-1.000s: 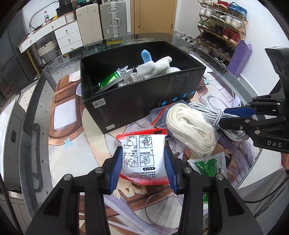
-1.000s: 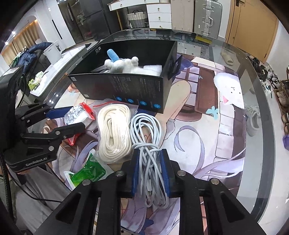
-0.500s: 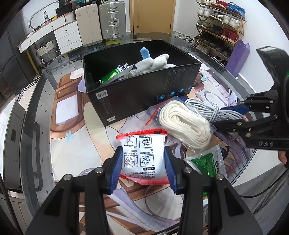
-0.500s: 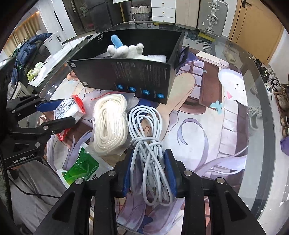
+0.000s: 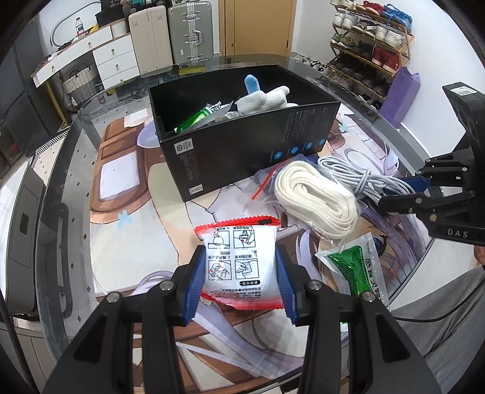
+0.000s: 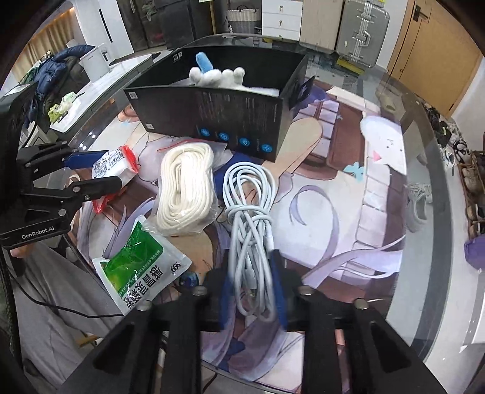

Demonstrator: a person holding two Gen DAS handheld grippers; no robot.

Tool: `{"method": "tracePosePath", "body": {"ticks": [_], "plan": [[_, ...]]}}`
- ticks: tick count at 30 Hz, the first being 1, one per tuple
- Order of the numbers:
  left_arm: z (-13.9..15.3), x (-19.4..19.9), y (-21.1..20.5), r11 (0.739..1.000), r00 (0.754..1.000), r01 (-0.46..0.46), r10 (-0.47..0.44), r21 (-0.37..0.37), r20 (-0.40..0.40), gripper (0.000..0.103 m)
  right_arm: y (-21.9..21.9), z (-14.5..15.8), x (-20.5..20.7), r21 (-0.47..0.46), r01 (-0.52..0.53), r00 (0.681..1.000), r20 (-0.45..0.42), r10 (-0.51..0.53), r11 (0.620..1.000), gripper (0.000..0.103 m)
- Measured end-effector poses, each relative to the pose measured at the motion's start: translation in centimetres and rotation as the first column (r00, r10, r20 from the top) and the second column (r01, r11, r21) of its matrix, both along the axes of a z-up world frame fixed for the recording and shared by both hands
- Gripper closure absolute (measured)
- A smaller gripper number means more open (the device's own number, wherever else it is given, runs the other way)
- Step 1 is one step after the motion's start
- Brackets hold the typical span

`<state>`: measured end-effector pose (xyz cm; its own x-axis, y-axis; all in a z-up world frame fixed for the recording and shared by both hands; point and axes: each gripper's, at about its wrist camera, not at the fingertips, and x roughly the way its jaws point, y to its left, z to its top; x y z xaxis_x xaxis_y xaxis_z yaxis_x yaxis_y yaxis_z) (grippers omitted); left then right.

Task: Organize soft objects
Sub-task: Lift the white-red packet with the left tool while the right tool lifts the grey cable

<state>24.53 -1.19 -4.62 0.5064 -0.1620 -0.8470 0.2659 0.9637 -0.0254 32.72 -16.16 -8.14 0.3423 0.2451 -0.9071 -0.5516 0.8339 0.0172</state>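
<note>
Mat (image 5: 127, 194): printed cartoon picture, lies flat on the glass table (image 5: 65, 169).
Suitcases (image 5: 169, 28): one beige and one silver, upright, side by side behind the table.
Drawers (image 5: 113, 57): white, left of the suitcases, with a bottle (image 5: 79, 28) on top.
Basket (image 5: 79, 85): woven, on the floor beside the drawers.
Shoe rack (image 5: 368, 42): against the right wall, full of shoes.
Purple bag (image 5: 406, 94): near the rack.
Door (image 6: 436, 51): wooden, behind the table.
</note>
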Motion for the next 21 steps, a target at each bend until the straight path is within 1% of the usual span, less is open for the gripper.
{"method": "tracePosePath", "body": {"ticks": [4,14,21], "plan": [[0.4,-0.2,-0.1,1.000,1.000,0.008,-0.008,-0.003,0.012,0.060,-0.1,0.7,-0.4,0.001,-0.004,1.000,0.017,0.004,1.000,0.087],[1.8,-0.5,0.0,1.000,0.999,0.007,-0.007,-0.019,0.037,0.060,0.4,3.0,-2.1,0.041,-0.032,0.997,0.065,0.029,0.999,0.088],[2.7,-0.8,-0.1,1.000,0.998,0.011,-0.010,-0.019,0.062,0.060,0.2,4.6,-2.8,0.074,-0.032,0.995,0.096,0.024,0.997,0.088]]}}
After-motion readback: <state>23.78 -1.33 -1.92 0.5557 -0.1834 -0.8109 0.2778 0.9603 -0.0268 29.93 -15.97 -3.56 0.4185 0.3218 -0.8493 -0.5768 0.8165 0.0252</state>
